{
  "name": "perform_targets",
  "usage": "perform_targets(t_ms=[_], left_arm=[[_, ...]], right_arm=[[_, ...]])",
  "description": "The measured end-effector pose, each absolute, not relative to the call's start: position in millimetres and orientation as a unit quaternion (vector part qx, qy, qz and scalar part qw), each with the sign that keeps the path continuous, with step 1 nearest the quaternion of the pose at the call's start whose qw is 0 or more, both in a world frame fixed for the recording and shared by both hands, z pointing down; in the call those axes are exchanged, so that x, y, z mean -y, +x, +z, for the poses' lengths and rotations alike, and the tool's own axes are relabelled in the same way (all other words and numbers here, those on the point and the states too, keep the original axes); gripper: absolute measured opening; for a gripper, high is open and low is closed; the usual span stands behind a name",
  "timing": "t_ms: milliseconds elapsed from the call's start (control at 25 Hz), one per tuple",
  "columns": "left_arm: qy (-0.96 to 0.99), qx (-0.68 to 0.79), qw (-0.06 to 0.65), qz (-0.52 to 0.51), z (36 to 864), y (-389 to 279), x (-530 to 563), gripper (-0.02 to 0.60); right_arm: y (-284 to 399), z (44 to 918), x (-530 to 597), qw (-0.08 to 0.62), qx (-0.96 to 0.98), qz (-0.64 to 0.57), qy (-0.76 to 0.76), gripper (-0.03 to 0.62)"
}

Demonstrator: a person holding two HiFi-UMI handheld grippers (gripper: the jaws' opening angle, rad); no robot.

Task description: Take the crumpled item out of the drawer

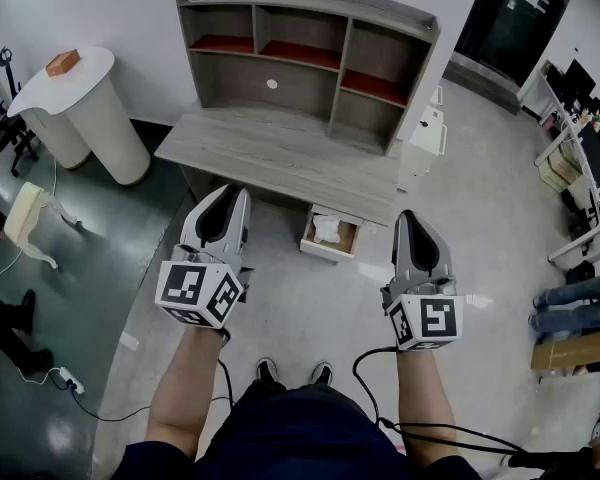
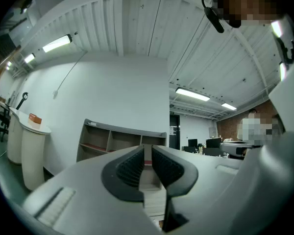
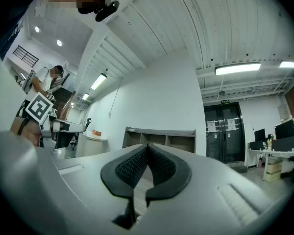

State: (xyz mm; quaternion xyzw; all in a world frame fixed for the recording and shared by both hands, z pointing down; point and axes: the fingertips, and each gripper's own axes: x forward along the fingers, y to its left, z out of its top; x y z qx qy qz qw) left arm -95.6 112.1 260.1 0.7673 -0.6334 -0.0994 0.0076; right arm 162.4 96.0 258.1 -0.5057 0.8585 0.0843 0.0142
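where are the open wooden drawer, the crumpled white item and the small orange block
open wooden drawer (image 1: 321, 252): head view, front panel
crumpled white item (image 1: 327, 229): head view, its middle
small orange block (image 1: 62, 62): head view, top face

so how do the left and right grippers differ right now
Left gripper: jaws stand a narrow slit apart, the shelf showing through; right gripper: jaws closed tip to tip. In the head view the left gripper's marker cube shows two faces, the right gripper's cube one squarely. Shared: both are empty and held short of the open drawer, one to each side, with the crumpled item in it.
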Motion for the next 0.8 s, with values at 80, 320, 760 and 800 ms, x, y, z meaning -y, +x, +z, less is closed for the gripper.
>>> perform_targets(t_ms=[80,320,760,800], left_arm=[[0.768,0.632,0.008,-0.101,259.5,-100.0,-110.1,0.051],[0.776,0.623,0.011,-0.100,262.1,-115.0,-103.3,0.051],[0.795,0.600,0.039,-0.080,302.5,-154.6,-94.1,0.051],[0.796,0.598,0.044,-0.079,307.1,-157.8,-92.4,0.051]], right_arm=[[159.8,258.9,-93.9,0.020,-0.856,0.083,-0.509,0.006],[148.1,261.5,-89.6,0.011,-0.850,0.080,-0.520,0.006],[134.7,302.5,-81.7,-0.009,-0.820,0.024,-0.572,0.006],[133.8,310.2,-80.2,-0.017,-0.818,0.019,-0.575,0.006]])
